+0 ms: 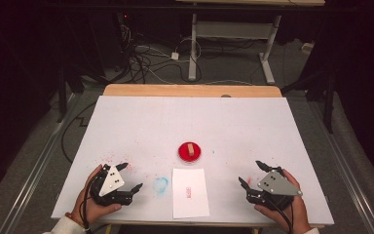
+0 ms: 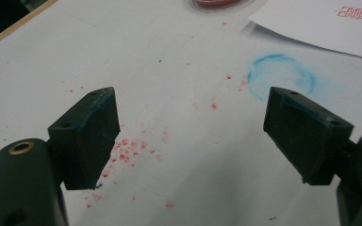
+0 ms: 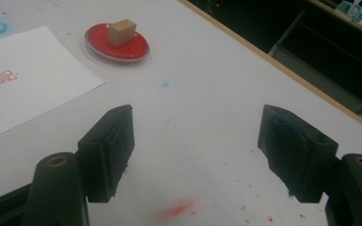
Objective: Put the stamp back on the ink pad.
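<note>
Both tools sit low at the near edge of the white worktop (image 1: 141, 122), one in each of the person's hands, and neither grips anything. The left tool (image 1: 129, 176) has its jaws spread wide apart, with only bare surface and a scatter of red specks (image 2: 127, 150) between them. The right tool (image 1: 253, 173) is just as open, its jaws standing well apart over the worktop, a red smear (image 3: 179, 209) lying close under them.

Between the two tools lies a white sheet of paper (image 1: 190, 195) bearing a small red stamp mark (image 1: 189, 191). Just beyond the paper's far edge, forward of both tools and roughly midway between them, is a round red ink pad (image 1: 183, 152) with a small tan wooden stamp block (image 1: 190, 149) standing on it. From the right tool the pad lies ahead and off to its left, well apart from the jaws; from the left tool it lies ahead and to its right.

A faint blue ring stain (image 1: 160, 185) marks the worktop just ahead of the left tool's right jaw, beside the paper's edge.
</note>
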`<control>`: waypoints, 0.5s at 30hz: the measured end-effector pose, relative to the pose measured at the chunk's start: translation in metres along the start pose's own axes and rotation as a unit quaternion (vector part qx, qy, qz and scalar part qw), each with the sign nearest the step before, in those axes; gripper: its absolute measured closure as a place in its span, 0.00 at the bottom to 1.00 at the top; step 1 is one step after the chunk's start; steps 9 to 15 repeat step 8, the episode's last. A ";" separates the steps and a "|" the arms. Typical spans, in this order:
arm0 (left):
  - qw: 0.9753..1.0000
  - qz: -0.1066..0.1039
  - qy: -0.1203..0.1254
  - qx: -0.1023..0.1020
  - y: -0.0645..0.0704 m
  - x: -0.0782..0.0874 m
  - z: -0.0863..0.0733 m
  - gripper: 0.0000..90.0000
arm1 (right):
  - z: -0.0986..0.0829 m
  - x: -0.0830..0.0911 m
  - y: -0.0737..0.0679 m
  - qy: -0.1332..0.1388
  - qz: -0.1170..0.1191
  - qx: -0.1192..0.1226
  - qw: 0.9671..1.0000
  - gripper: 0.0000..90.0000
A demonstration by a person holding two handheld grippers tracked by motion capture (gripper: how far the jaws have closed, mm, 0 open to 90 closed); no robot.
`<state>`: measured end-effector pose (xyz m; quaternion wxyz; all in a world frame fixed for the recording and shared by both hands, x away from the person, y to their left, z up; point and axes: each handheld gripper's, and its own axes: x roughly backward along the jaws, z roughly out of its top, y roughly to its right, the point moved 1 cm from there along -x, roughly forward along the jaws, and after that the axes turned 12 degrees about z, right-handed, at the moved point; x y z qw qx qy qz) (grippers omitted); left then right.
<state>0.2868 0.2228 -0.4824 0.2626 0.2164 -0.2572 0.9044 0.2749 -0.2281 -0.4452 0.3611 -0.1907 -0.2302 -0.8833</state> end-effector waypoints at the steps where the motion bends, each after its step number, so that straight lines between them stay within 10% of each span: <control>1: 1.000 -0.001 0.000 0.001 0.000 -0.001 0.000 0.21 | -0.001 0.001 0.000 0.002 -0.002 0.000 1.000 0.32; 15: 1.000 -0.004 -0.002 -0.005 0.001 -0.002 0.001 0.21 | -0.002 0.004 0.003 0.008 -0.005 -0.010 1.000 0.31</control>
